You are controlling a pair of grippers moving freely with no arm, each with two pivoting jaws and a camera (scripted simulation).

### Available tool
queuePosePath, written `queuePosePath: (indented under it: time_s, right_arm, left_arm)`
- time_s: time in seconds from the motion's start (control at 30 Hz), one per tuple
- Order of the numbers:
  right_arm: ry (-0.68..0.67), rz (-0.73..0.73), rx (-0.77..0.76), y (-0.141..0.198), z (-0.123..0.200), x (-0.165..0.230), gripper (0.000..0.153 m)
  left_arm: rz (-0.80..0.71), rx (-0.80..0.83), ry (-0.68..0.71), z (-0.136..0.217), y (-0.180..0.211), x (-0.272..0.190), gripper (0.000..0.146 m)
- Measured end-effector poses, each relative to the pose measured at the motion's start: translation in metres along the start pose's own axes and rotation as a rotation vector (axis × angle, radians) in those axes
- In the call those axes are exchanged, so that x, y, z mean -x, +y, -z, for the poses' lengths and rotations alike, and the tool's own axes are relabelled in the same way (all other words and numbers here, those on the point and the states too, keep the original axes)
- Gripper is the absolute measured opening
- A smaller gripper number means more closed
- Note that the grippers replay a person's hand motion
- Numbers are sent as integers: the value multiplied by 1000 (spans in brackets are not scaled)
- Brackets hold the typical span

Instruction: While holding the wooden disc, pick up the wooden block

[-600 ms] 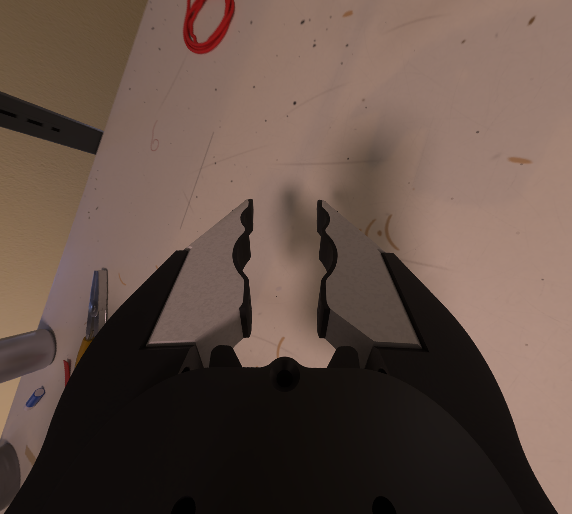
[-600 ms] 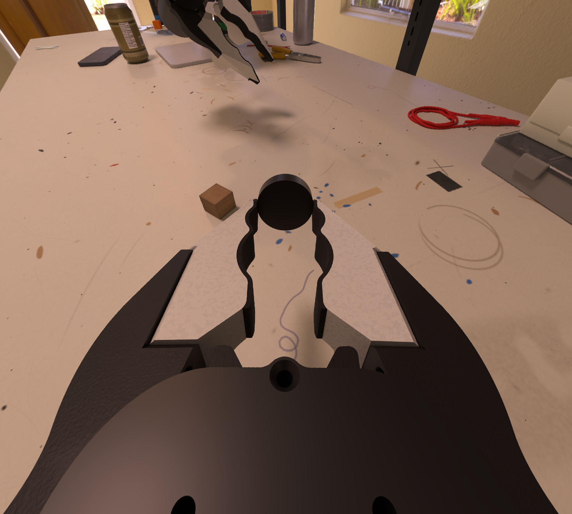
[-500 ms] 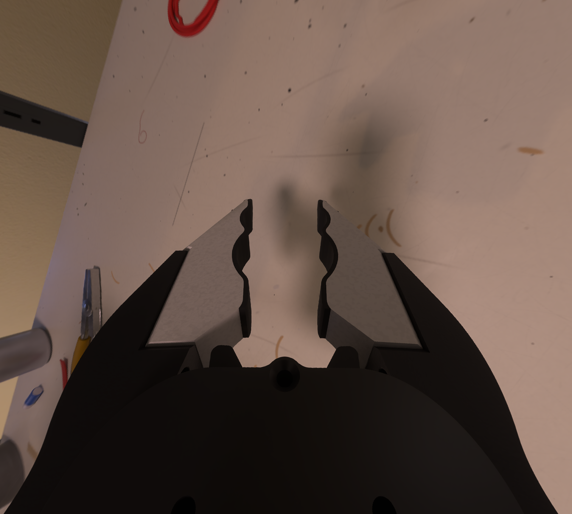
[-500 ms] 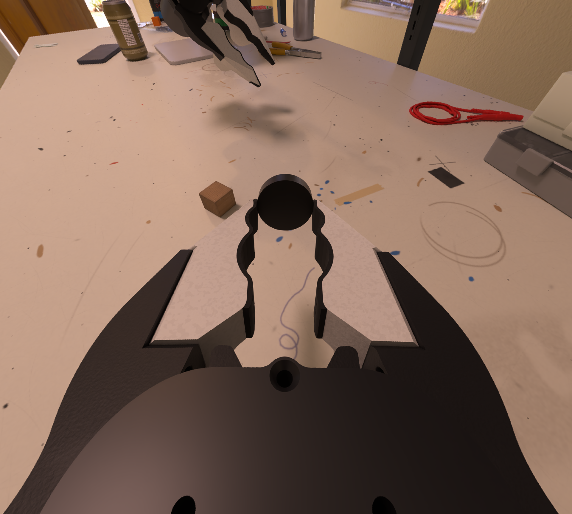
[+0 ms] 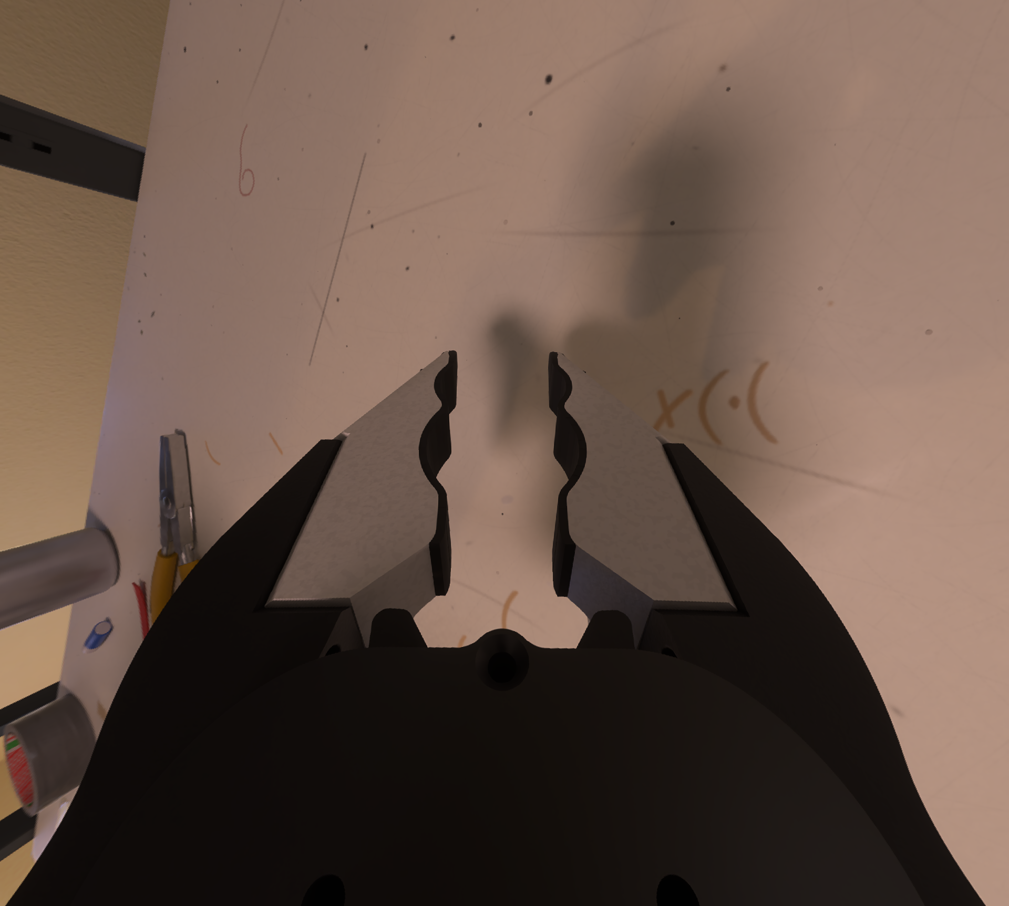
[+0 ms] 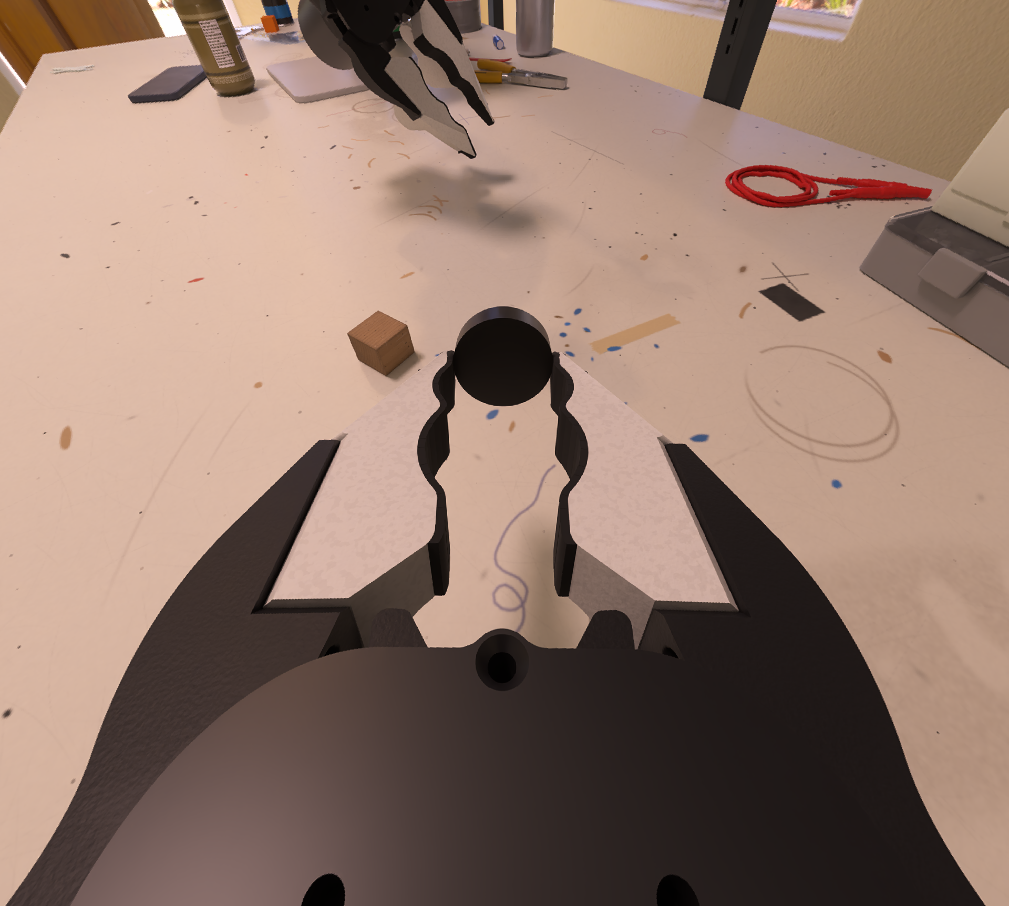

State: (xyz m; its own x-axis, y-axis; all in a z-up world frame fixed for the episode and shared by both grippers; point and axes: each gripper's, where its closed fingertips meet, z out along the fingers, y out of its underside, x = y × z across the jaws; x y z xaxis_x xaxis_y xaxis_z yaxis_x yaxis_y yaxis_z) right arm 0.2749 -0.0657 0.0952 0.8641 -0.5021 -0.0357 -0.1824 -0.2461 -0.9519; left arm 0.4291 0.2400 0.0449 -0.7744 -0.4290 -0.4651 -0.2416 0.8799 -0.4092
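On the table (image 6: 164,525), just left of the right claw's tips: the wooden block (image 6: 381,348), a small tan cube, resting flat.
Handling: likely light, stiff, not fragile; best pinched across two opposite flat faces.
Right claw (image 6: 503,371): clenched on the dark wooden disc (image 6: 503,357).
Left claw (image 6: 475,137): released, empty, hovering well beyond the block.
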Motion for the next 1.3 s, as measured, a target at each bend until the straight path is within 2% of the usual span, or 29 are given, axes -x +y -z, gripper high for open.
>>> queuePosePath:
  time_s: [0.17,0.37,0.57,0.77,0.9,1.0,1.17,1.3]
  right_arm:
    - [-3,-4,2,1,-1,0,35]
    - [-7,-10,12,4,-2,0,35]
    - [-8,-19,27,7,-4,-1,35]
    - [-11,-29,35,10,-5,-3,35]
    - [-11,-27,42,11,-5,-3,35]
    - [-2,-22,33,9,-4,-4,35]
    - [43,1,-19,-2,-3,-7,35]
    - [89,29,-58,-11,-2,-9,35]
  left_arm:
    - [73,-20,19,-3,-2,5,38]
    - [227,-50,112,-16,-7,7,52]
    - [331,24,156,-29,-5,8,59]
    - [313,144,123,-43,2,12,58]
    - [272,133,69,-46,0,19,57]
    - [286,73,-21,-33,-5,36,57]
    - [329,-141,-206,25,-39,72,57]
    - [375,-337,-212,61,-73,75,57]
